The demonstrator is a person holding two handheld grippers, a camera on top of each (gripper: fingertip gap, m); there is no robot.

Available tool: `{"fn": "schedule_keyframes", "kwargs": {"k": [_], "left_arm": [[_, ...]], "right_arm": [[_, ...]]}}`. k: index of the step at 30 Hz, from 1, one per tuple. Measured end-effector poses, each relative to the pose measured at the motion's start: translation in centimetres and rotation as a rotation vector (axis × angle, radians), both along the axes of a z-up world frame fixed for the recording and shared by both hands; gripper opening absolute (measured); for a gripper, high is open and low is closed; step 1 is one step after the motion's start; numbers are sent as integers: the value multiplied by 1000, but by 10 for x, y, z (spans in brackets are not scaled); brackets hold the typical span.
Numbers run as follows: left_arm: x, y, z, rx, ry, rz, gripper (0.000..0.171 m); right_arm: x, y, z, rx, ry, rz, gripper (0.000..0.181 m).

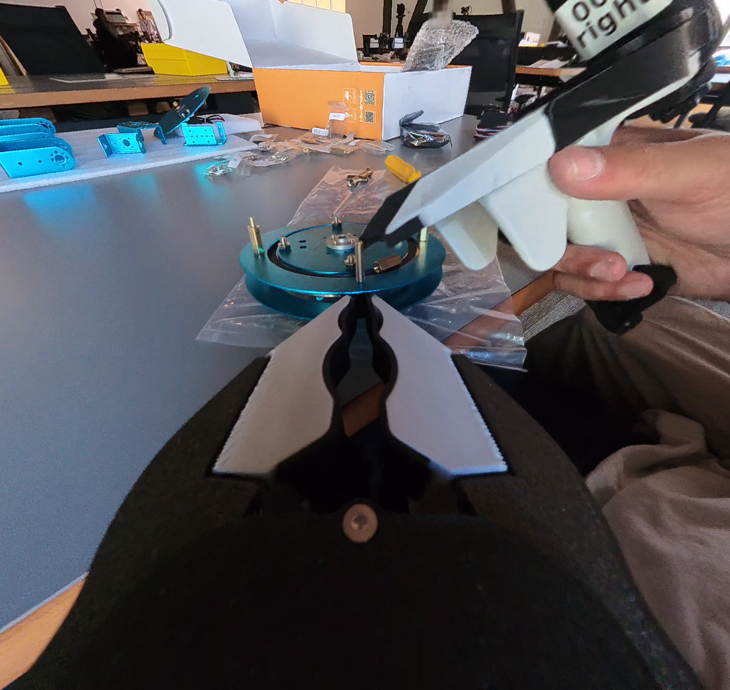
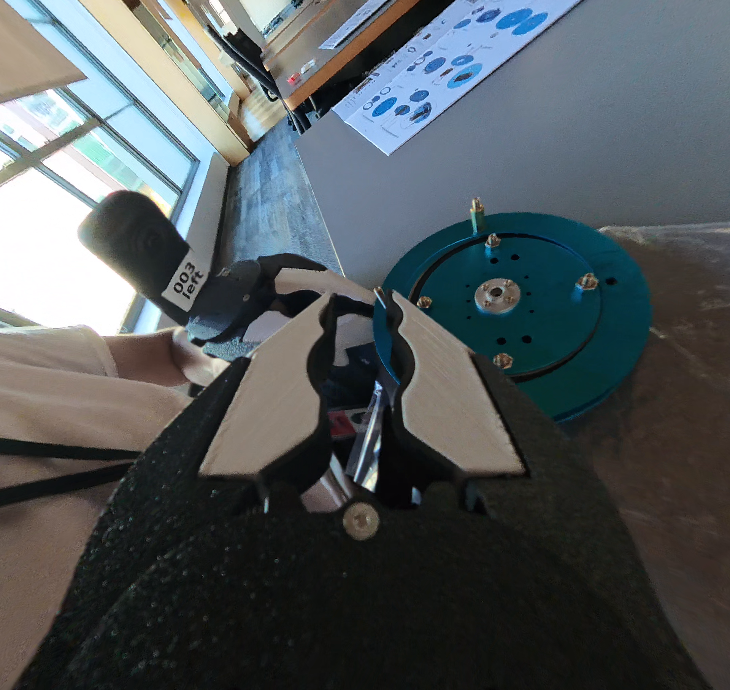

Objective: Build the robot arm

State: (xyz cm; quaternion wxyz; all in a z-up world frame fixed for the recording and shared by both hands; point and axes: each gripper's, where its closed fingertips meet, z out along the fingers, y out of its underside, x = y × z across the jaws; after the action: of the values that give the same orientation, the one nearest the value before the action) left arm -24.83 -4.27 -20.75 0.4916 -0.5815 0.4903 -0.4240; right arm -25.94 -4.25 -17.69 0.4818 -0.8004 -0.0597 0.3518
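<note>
A blue round metal base (image 1: 304, 276) lies flat on a clear plastic bag (image 1: 474, 323) on the grey table. It carries a silver hub (image 1: 339, 242), small nuts and upright brass standoffs (image 1: 255, 236). My right gripper (image 1: 369, 236) comes in from the upper right and is shut on the top of a standoff (image 1: 359, 264) standing on the base's front rim. In its own view the right gripper (image 2: 385, 295) pinches a thin metal pin at the blue base (image 2: 553, 335). My left gripper (image 1: 360, 299) is shut, with its tips against the rim right under that standoff. Nothing shows between its tips.
A loose brass standoff (image 1: 385, 264) lies on the base. Behind are a yellow tool (image 1: 403, 169), bags of screws (image 1: 276, 153), blue brackets (image 1: 122, 143) on white foam and an open orange-and-white box (image 1: 355, 94). An open instruction booklet (image 2: 434, 66) lies beyond. The table edge (image 1: 529, 287) is close at the right. Only a small space, under 4 cm, lies between the two pairs of fingers.
</note>
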Motion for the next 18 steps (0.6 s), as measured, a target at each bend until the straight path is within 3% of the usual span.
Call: {"fn": "schedule_keyframes", "kwargs": {"k": [7,12,16,18], "left_arm": [[-7,2,0,-1,-39,-13,1],[-9,-3,-1,15,-45,-12,1],[-10,-6,0,48,-44,-6,1],[-10,-6,1,36,-57,-9,1]], "right_arm": [[20,-12,-1,179,-486,36,23],[-6,-3,-7,174,-469,74,22],[-10,6,-10,155,-424,43,3],[-9,5,-9,115,-372,33,2]]}}
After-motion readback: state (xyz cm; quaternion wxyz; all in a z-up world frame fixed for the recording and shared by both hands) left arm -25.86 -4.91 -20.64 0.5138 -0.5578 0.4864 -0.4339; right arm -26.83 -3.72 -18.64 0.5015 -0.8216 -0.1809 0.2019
